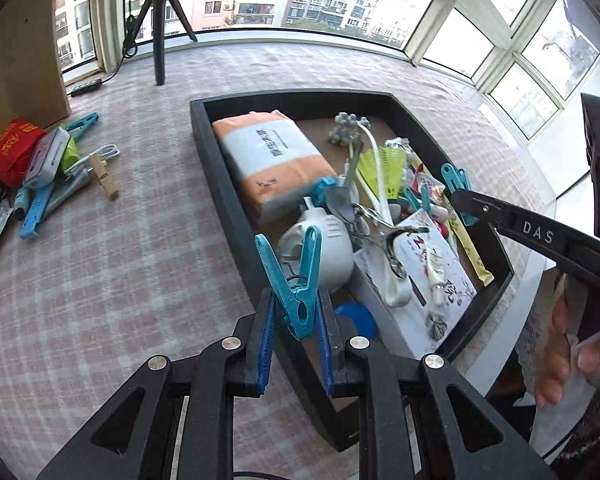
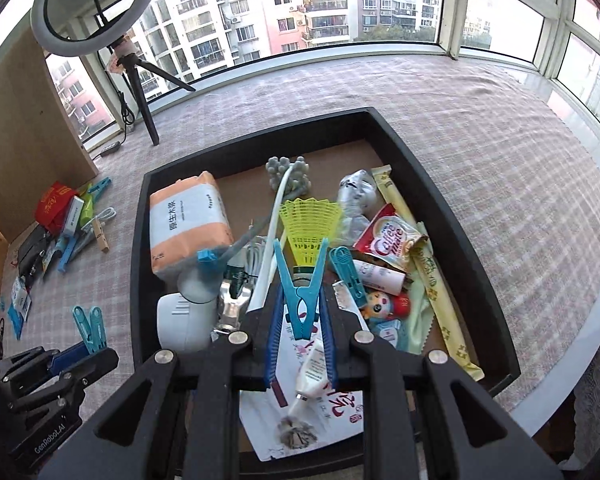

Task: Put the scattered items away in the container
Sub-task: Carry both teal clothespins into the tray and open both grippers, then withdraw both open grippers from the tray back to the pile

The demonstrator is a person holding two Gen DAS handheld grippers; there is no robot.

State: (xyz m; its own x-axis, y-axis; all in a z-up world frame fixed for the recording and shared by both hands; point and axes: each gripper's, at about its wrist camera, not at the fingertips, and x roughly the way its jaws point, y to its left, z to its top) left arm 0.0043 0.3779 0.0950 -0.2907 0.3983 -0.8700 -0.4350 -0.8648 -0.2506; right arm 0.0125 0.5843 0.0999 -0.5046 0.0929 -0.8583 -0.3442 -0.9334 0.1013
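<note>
**Two clothespins, one tray: both grippers arrive loaded**

Your left gripper (image 1: 296, 316) is clamped on a teal clothespin (image 1: 294, 280) that stands upright between the pads, just short of the near wall of the black tray (image 1: 204, 152). Your right gripper (image 2: 300, 312) grips a second blue clothespin (image 2: 302, 292), already hanging over the crowded tray interior, with the yellow shuttlecock (image 2: 310, 224) just ahead of the jaws and a white tube (image 2: 312, 368) below them.

The right peg looks ready to drop: part the jaws gently so it falls onto the clutter rather than bouncing out. Carry the left peg further ahead, past the rim and above the white round device (image 1: 320, 256), before letting go. More pegs and packets (image 1: 40, 168) lie well off to the left of the left jaws, waiting their turn.
</note>
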